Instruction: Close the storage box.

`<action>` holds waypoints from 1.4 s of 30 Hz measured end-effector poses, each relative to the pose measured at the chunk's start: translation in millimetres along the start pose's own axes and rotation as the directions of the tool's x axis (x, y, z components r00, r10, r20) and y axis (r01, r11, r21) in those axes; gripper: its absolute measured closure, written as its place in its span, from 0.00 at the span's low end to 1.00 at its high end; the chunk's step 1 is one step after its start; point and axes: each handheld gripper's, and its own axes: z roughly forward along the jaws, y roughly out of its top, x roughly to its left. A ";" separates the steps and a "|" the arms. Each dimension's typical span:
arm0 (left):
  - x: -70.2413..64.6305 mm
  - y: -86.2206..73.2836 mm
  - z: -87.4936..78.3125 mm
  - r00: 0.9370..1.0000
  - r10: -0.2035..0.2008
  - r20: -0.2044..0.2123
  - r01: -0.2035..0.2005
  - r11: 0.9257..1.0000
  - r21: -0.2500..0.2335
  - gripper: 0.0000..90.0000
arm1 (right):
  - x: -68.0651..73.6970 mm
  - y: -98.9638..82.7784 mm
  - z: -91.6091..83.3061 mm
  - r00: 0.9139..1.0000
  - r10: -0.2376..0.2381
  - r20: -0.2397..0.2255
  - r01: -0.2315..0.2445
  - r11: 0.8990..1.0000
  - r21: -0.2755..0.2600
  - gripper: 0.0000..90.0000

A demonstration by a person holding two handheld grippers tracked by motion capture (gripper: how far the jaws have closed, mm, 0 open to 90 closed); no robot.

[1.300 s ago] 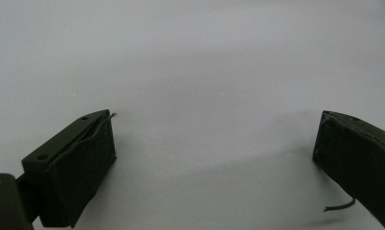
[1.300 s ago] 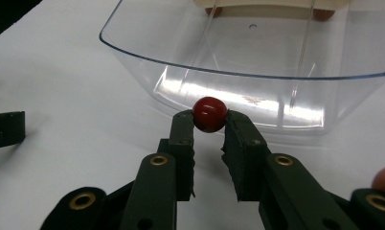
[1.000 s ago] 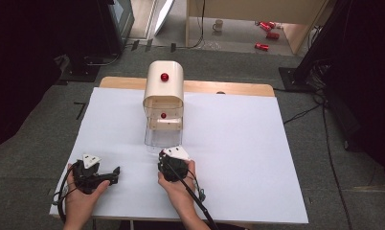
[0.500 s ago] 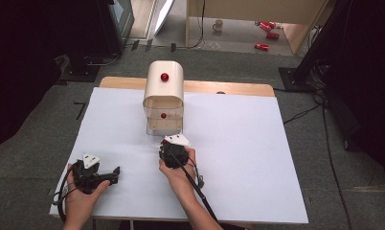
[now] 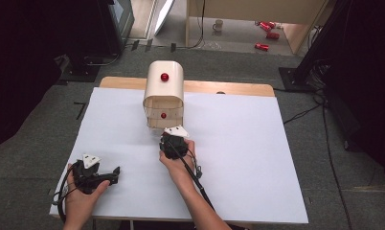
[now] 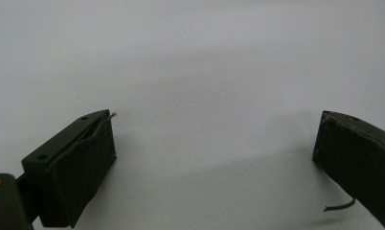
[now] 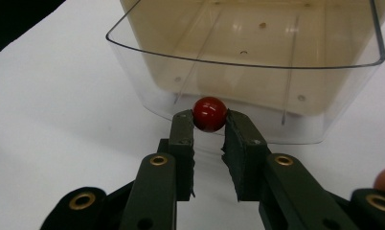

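The right gripper is clamped on a small red knob, its two black jaws pinching the ball from either side at their very tips. That knob sits on the front wall of a clear plastic drawer, which is drawn out of a cream, round-topped cabinet toward the person. In the high view the right gripper points away from the person, straight at the cabinet's lower front, with its grey plate uppermost. The right hand wraps the body from behind and below, and the forearm runs back diagonally to the bottom edge of the view, a black cable trailing along it. A second red knob shows higher up on the cabinet's curved front.

The left gripper lies low over the white surface near its front left corner, well apart from the cabinet, pointing roughly to the right across the sheet. The left hand cups it from beneath. In the left gripper view its jaws stand wide apart with nothing but bare white sheet between them.
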 end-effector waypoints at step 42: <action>-0.1 0.0 0.0 1.000 0.001 -0.001 -0.001 1.000 0.000 0.01 | -48.5 9.6 -24.5 0.994 -0.035 -0.105 0.044 0.995 0.085 0.07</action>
